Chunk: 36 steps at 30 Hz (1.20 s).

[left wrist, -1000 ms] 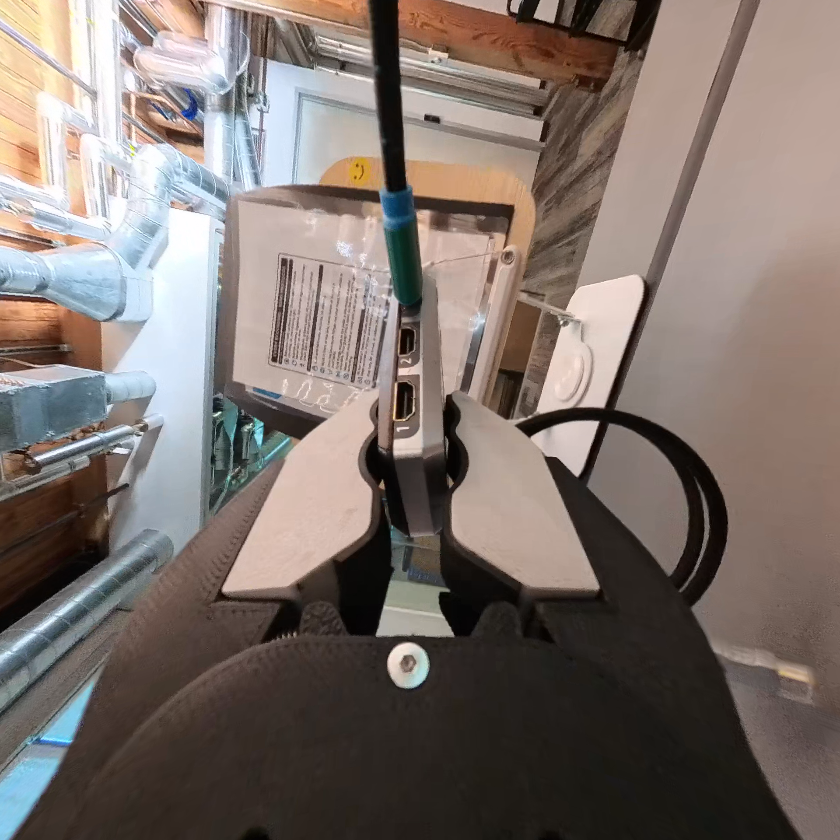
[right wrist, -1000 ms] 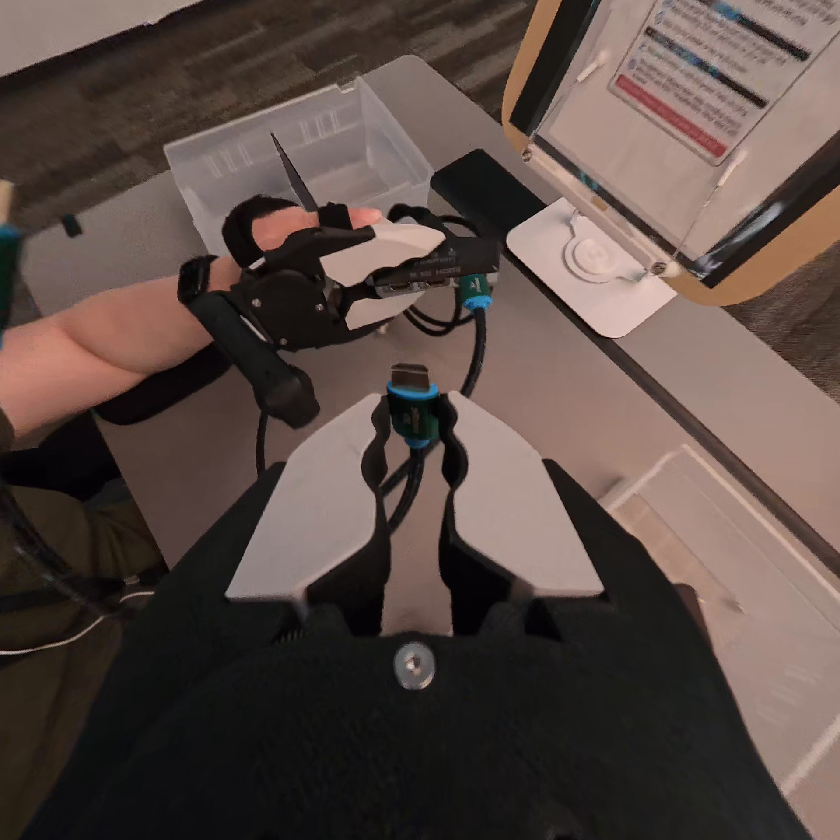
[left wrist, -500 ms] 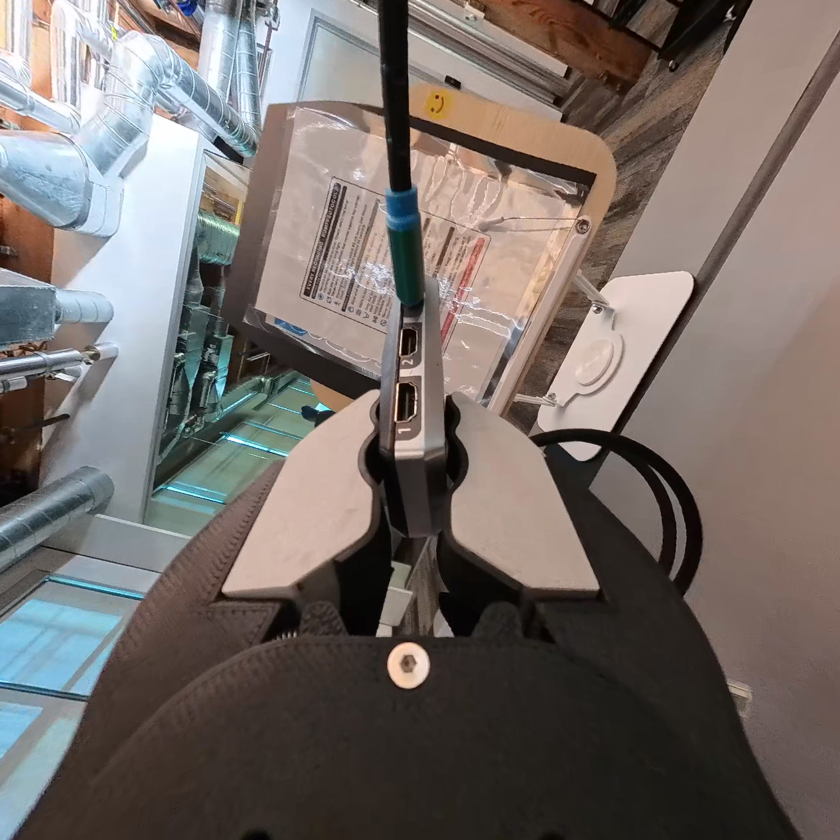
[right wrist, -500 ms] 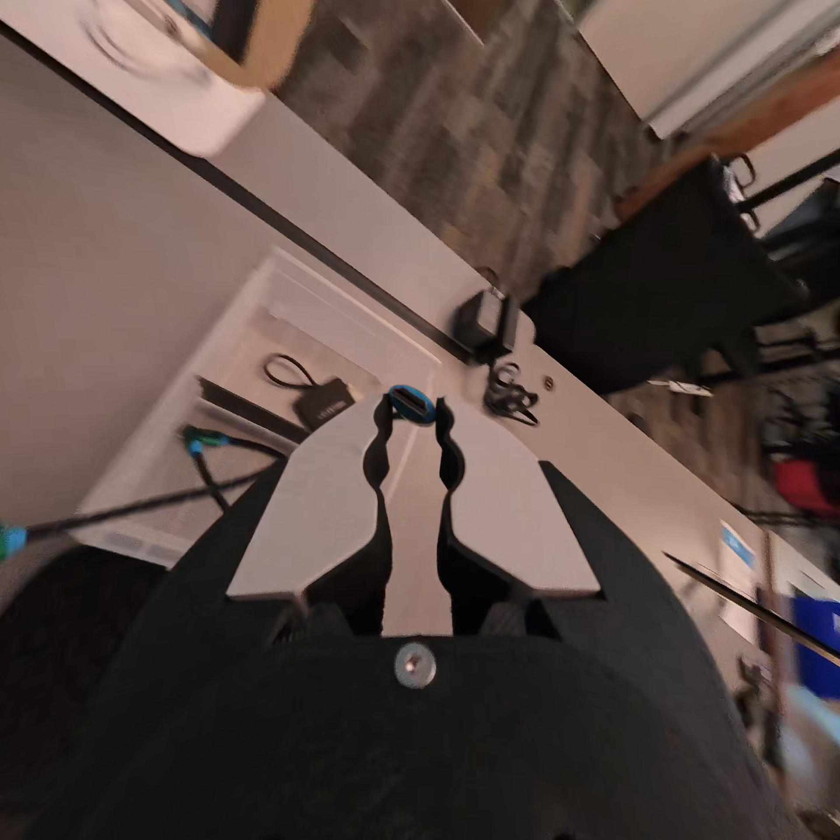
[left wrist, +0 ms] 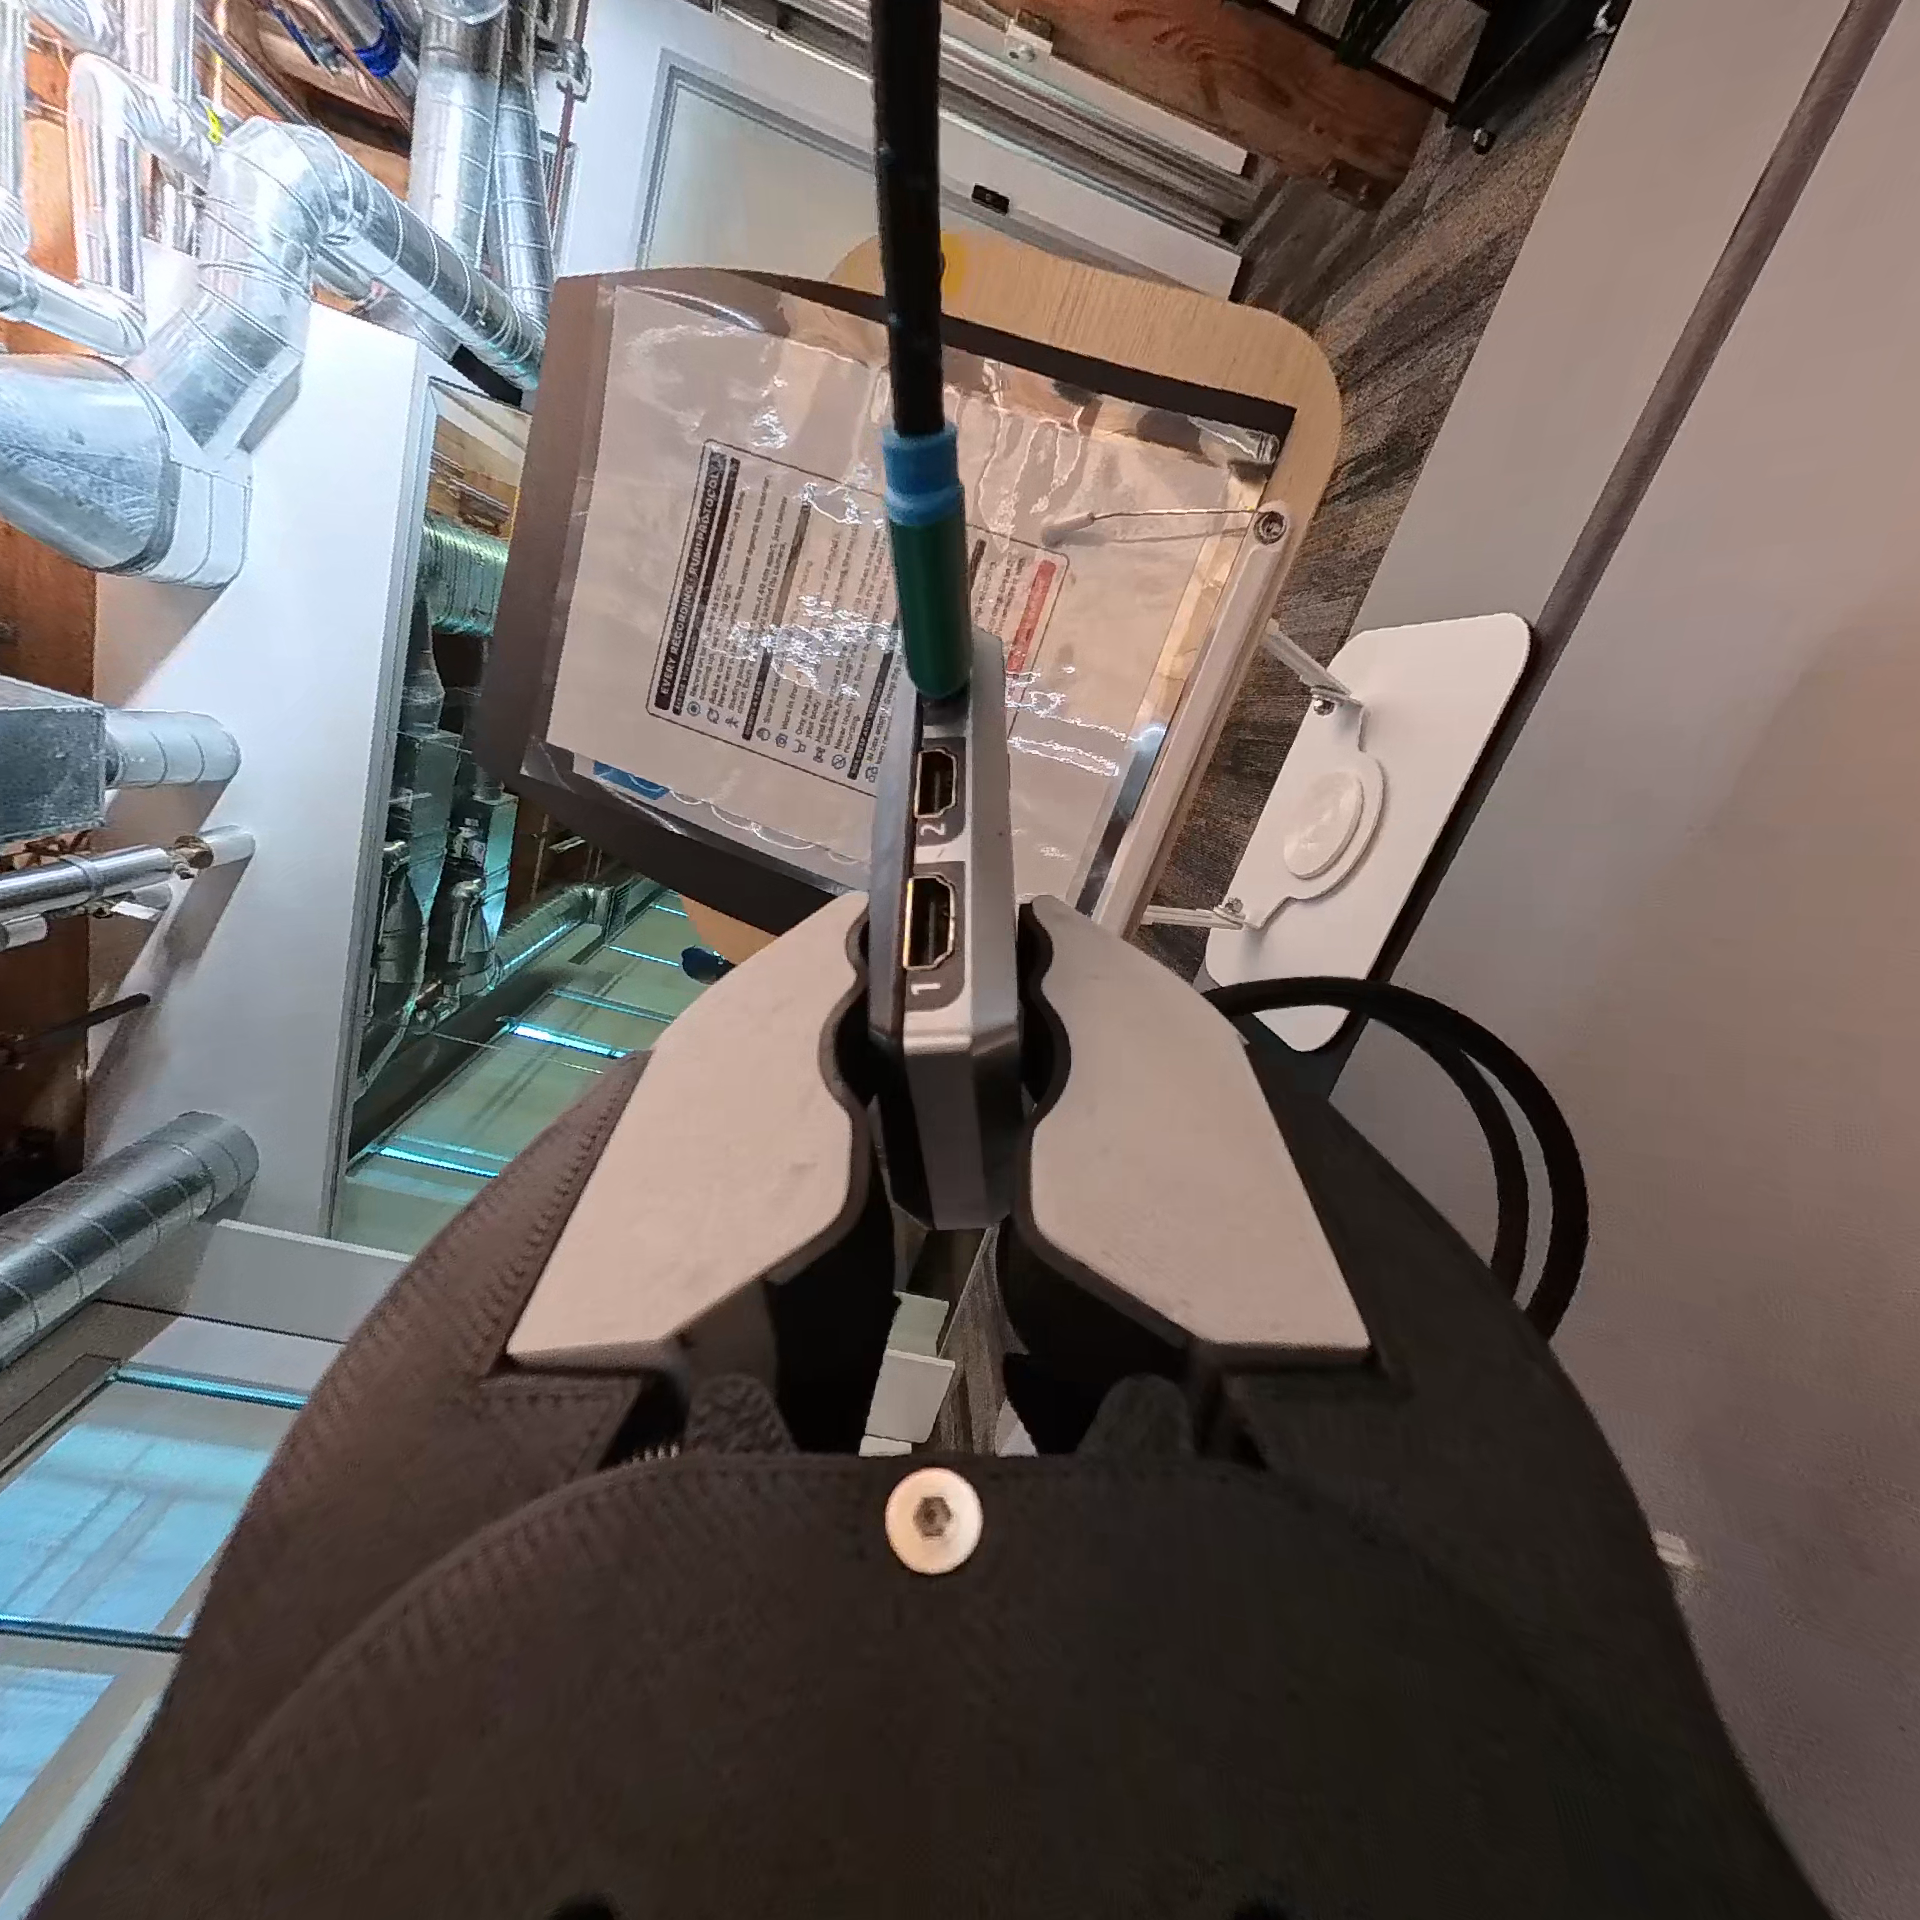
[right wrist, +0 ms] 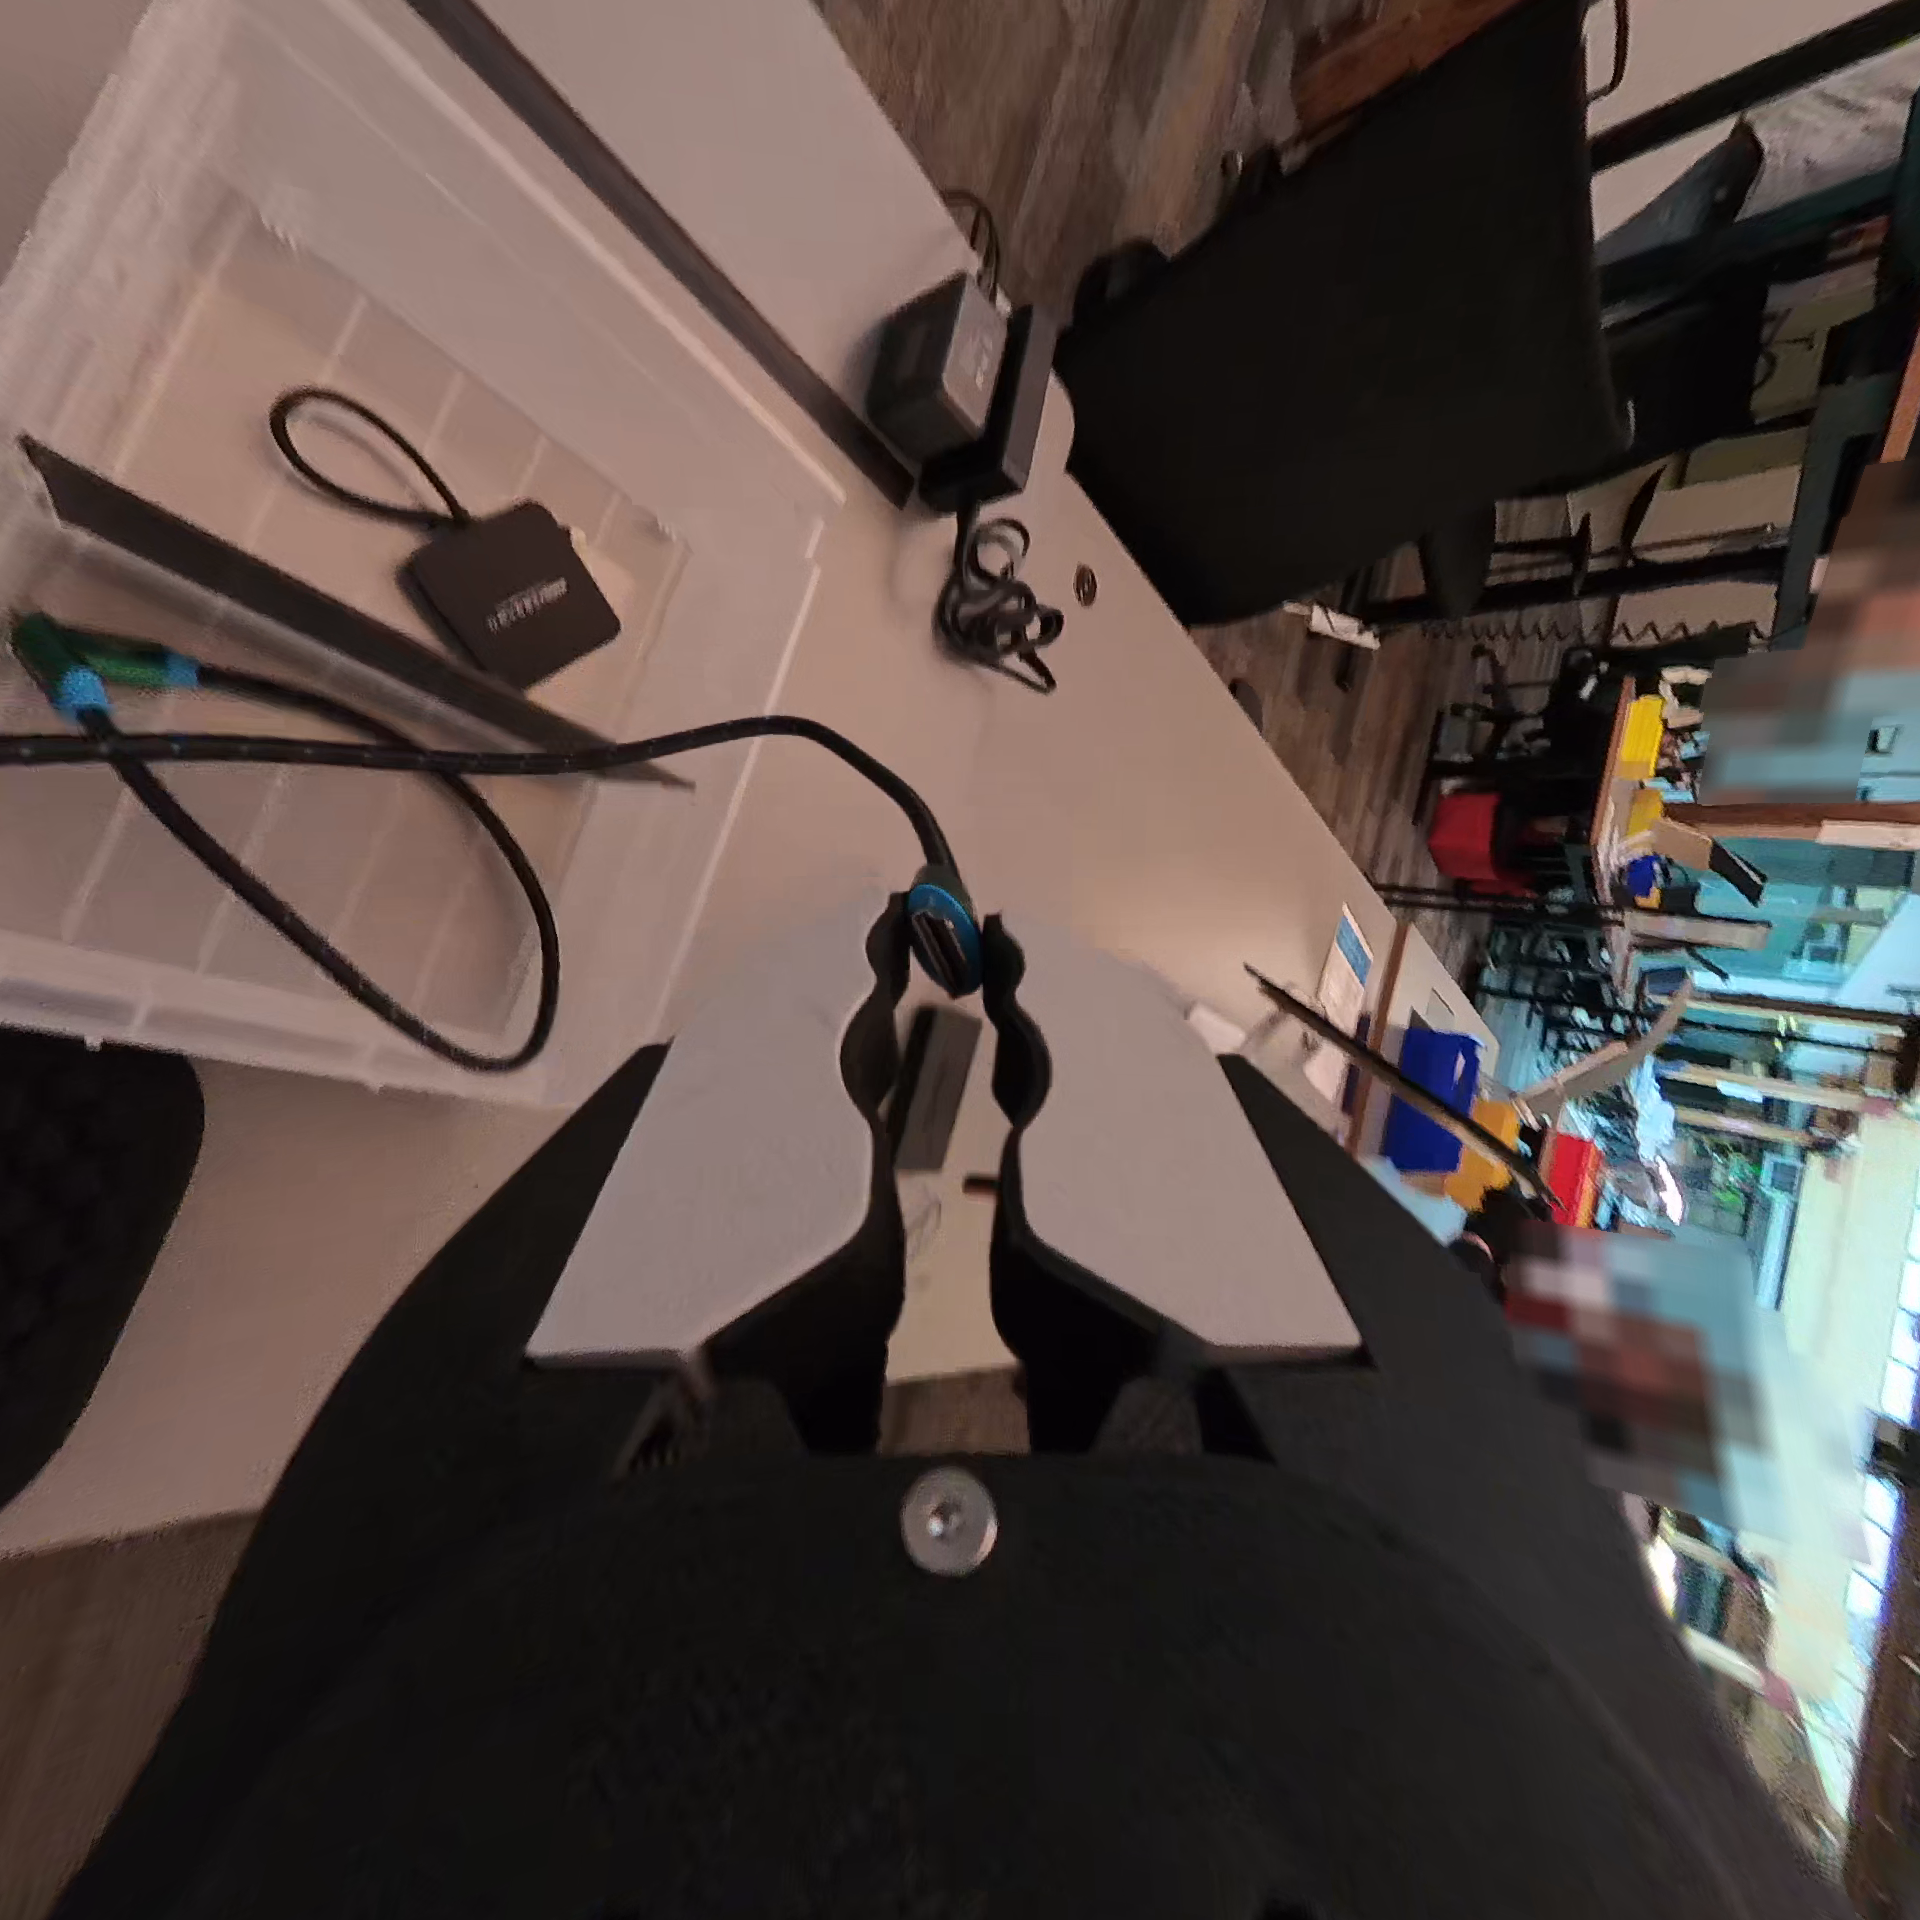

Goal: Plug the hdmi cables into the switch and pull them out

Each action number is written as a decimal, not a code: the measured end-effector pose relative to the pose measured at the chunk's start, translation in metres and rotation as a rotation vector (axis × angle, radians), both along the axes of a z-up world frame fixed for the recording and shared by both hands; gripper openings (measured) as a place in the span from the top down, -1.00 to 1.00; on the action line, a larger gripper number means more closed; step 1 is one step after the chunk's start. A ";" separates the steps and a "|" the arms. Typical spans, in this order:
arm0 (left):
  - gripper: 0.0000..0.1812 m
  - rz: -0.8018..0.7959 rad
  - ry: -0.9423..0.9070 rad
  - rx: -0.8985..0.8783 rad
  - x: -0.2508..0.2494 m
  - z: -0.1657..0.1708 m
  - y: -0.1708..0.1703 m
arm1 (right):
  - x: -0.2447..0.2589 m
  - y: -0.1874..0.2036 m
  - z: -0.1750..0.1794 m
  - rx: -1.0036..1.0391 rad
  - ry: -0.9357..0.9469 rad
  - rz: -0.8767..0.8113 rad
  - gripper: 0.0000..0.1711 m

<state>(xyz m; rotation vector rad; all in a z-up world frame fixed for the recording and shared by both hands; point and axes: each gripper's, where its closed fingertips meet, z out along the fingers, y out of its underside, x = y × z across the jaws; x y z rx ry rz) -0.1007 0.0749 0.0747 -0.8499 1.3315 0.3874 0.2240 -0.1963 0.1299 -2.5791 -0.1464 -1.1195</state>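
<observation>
The right gripper (right wrist: pixel 943 940), jaws clamped on an HDMI plug (right wrist: pixel 940 948), has been swung away from the switch (left wrist: pixel 940 997), itself clamped in the left gripper (left wrist: pixel 940 1013); 2 ports remain empty.

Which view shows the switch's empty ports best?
Left wrist view. The switch sits clamped in the left hand-held gripper, edge-on to the camera, both empty ports facing it, with one green HDMI plug inserted at its far end. The right wrist view does not show this switch.

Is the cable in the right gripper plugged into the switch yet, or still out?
Out. The right gripper pinches the blue-collared HDMI plug in mid-air, with no switch near it; the switch sits in the left gripper.
</observation>
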 end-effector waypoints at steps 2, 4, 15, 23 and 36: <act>0.75 0.000 0.005 0.000 0.001 -0.001 -0.001 | -0.008 -0.012 -0.002 -0.065 -0.002 -0.047 0.83; 0.75 -0.001 0.012 0.001 0.002 -0.003 -0.002 | -0.016 -0.017 -0.011 -0.112 0.034 -0.087 0.83; 0.75 -0.014 0.032 -0.011 0.005 -0.007 -0.006 | -0.031 -0.009 -0.097 -0.429 0.172 -0.197 0.84; 0.75 -0.019 0.055 -0.007 0.009 -0.013 -0.008 | -0.049 -0.032 -0.161 -0.647 0.375 -0.258 0.81; 0.75 -0.033 0.079 -0.002 0.015 -0.019 -0.014 | -0.096 -0.002 -0.193 -0.649 0.643 -0.148 0.69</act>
